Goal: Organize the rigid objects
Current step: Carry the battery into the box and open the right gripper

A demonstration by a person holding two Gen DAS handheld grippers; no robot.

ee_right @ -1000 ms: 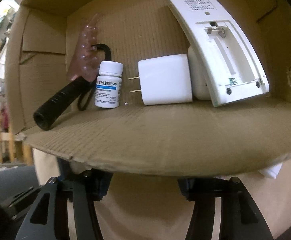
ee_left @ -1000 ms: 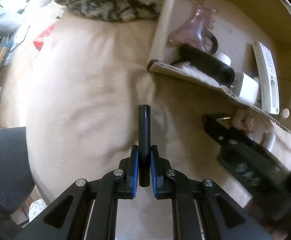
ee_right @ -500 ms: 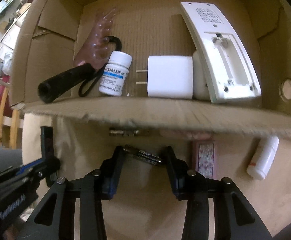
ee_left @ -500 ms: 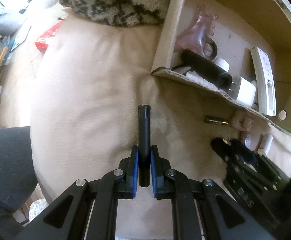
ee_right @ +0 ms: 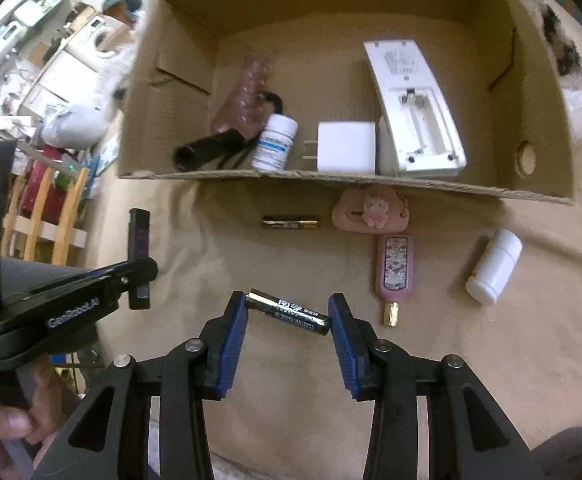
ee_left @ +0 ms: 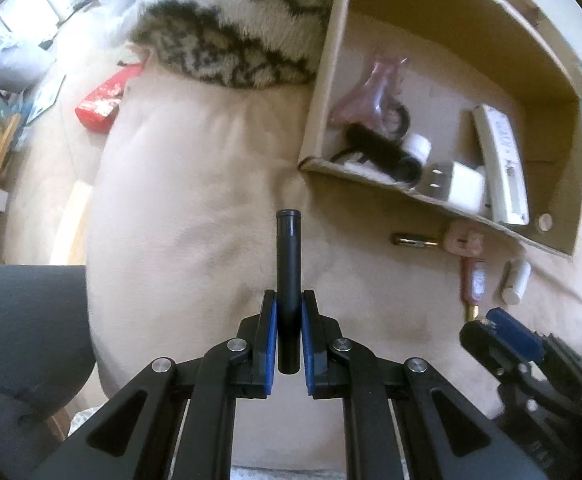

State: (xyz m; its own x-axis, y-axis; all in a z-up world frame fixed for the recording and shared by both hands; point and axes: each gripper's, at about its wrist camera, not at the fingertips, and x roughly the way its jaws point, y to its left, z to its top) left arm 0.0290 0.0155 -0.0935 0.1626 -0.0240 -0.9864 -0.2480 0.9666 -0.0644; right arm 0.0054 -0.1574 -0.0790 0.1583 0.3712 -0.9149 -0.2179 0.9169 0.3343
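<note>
My left gripper [ee_left: 289,300] points straight down over the beige cover and is shut on a black tube [ee_left: 288,248] standing upright between its blue pads; the same tube [ee_right: 138,232] shows at the left of the right wrist view. My right gripper [ee_right: 288,302] is shut on a black AA battery [ee_right: 295,313], gripped end to end and held above the cover. Ahead lies an open cardboard box [ee_right: 331,178] holding a white remote [ee_right: 415,108], a white charger [ee_right: 345,148], a pill bottle [ee_right: 275,142], a black flashlight [ee_right: 207,150] and a pink hair claw [ee_right: 247,96].
In front of the box lie a second battery [ee_right: 290,223], a pink cat-figure case [ee_right: 371,210], a pink floral bottle [ee_right: 395,268] and a white bottle [ee_right: 495,266]. A furry blanket [ee_left: 227,40] lies behind. A grey trouser leg [ee_left: 23,320] is at the left.
My right gripper closed on the battery, then rose and drew back from the box with it. My left gripper rose a little, still holding the black tube.
</note>
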